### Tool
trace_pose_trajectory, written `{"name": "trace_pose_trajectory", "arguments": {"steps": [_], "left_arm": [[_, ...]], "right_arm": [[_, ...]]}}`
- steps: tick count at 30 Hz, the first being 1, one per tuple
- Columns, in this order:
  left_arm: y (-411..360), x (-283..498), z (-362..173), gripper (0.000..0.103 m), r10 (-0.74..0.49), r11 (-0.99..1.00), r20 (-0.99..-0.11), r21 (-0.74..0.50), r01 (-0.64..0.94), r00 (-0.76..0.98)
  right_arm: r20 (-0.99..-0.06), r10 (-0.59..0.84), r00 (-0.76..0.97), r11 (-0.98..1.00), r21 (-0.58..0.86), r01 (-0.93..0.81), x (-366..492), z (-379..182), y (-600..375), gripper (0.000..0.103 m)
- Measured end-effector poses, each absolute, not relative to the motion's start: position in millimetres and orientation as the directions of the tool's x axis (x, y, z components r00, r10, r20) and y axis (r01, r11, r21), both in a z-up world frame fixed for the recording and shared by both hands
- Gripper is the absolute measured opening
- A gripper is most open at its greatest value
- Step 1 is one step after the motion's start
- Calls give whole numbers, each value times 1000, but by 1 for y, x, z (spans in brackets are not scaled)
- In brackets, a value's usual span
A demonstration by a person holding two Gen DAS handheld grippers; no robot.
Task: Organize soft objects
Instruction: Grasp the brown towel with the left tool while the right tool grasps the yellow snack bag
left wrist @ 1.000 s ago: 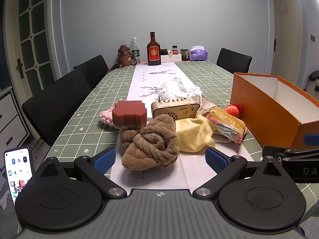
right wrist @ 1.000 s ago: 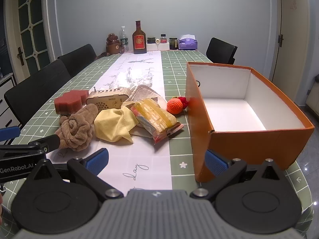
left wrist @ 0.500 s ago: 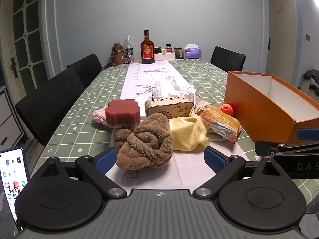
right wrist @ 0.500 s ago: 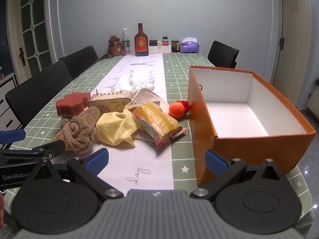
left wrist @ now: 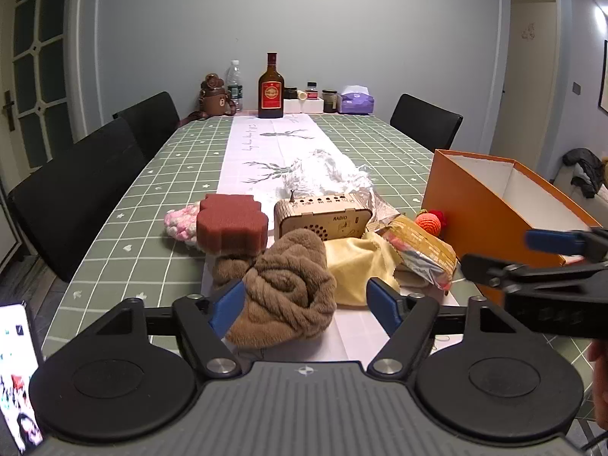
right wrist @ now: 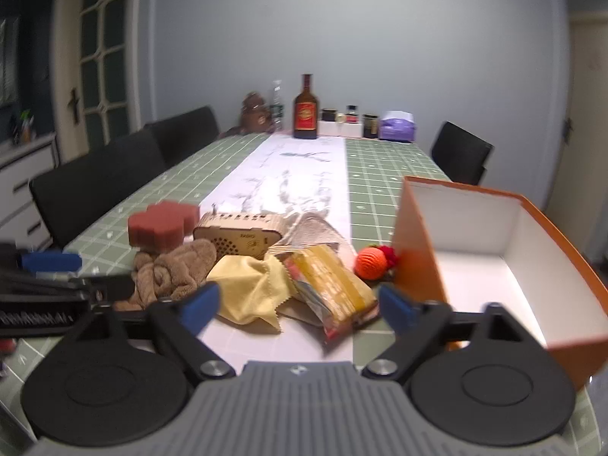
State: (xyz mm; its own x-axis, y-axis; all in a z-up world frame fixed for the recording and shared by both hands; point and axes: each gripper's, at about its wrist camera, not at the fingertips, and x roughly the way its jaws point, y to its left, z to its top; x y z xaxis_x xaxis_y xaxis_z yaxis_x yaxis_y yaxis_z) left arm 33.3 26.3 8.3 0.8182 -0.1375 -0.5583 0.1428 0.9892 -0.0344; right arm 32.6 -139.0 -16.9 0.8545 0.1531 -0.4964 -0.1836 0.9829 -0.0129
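Observation:
A rolled brown towel (left wrist: 285,296) lies on the table, with my open left gripper (left wrist: 306,304) around its near end. A dark red sponge (left wrist: 231,220), a pink knitted thing (left wrist: 178,224), a yellow cloth (left wrist: 357,266) and an orange crochet ball (left wrist: 427,223) lie around it. My right gripper (right wrist: 300,304) is open and empty, facing the yellow cloth (right wrist: 250,288) and a snack packet (right wrist: 330,285). The open orange box (right wrist: 494,250) stands at the right.
A wooden radio (left wrist: 323,218), crumpled clear plastic (left wrist: 326,174) and a snack packet (left wrist: 421,254) lie among the soft things. Bottles, jars and a tissue box (left wrist: 355,100) stand at the far end. Black chairs (left wrist: 76,190) line the left side. A phone (left wrist: 17,372) shows at the lower left.
My left gripper has moved forward, so its fingers now flank the brown towel. My right gripper has moved left and forward toward the cloth and packet; its view is blurred.

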Motion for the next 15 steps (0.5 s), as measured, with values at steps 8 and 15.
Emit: {"name": "trace_pose_trajectory", "arguments": {"steps": [8, 15], "left_arm": [[15, 69, -16, 88, -147, 977, -628, 30, 212, 764], [4, 89, -38, 88, -133, 967, -666, 76, 245, 734]], "right_arm": [[-572, 132, 810, 958, -138, -253, 83, -50, -127, 55], [-600, 58, 798, 947, -221, -235, 118, -75, -129, 58]]}}
